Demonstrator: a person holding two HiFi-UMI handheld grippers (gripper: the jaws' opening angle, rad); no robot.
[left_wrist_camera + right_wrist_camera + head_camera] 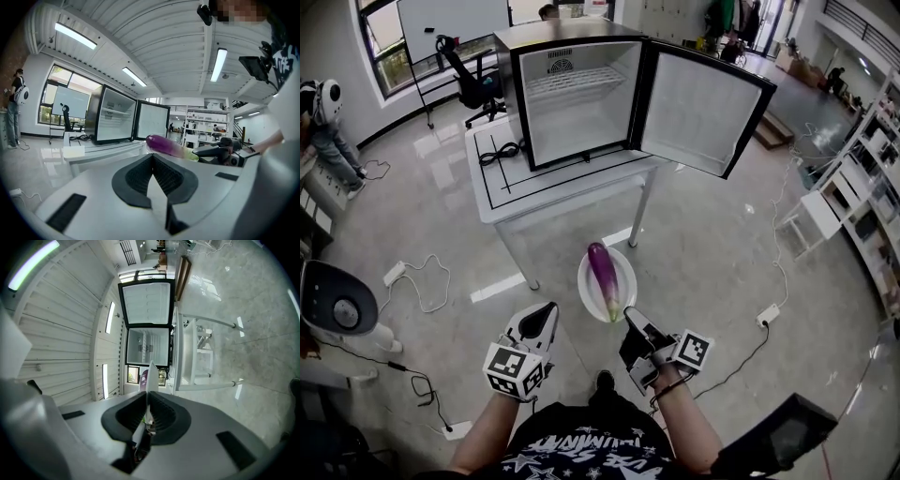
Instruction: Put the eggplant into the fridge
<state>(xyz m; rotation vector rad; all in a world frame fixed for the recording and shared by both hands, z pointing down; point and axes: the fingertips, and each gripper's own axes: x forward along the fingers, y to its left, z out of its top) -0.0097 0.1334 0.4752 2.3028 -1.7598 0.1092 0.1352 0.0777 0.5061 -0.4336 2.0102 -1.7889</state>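
Right gripper [631, 316] grips plate [585, 281], eggplant [603, 268] just ahead.

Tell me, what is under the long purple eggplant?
A round white plate lies under the long purple eggplant; the right gripper pinches its near rim. The plate's middle is covered by the eggplant.

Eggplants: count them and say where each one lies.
1. The eggplant lies on a white plate whose rim the right gripper pinches, out in front of the open fridge. None shows inside the fridge.
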